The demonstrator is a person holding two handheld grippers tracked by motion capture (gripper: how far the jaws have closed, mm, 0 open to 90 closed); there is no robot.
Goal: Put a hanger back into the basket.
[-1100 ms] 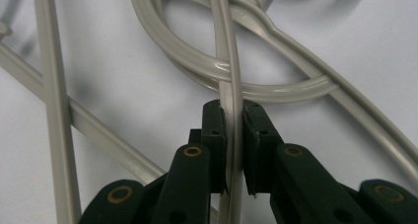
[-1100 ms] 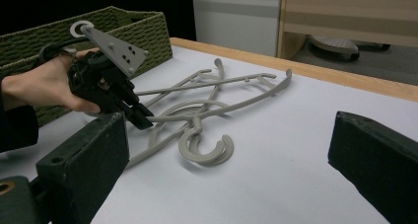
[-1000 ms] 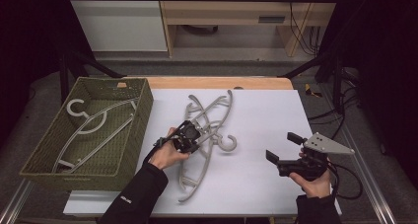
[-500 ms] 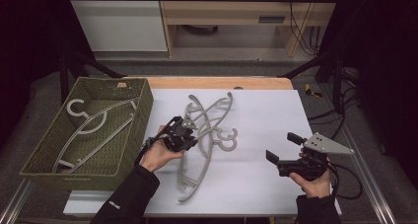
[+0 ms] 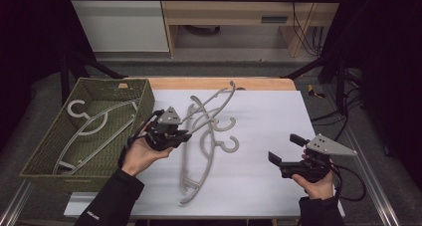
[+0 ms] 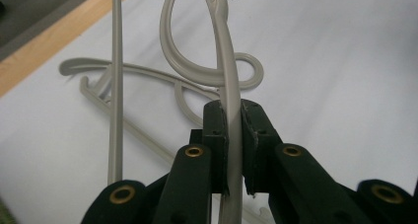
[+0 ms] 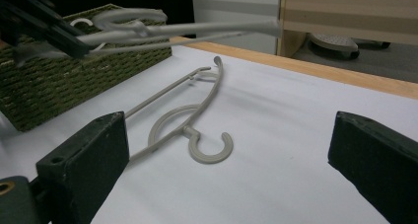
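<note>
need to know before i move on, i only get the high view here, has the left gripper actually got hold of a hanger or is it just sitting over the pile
Observer: It has one. In the left gripper view the left gripper is shut on a grey hanger, with the hanger's arm running up between the jaws.
Operator: is that hanger off the table
Observer: In the right gripper view, the held hanger is in the air above the white table.
Operator: and the right gripper
Observer: The right gripper is open, facing another hanger lying flat.
</note>
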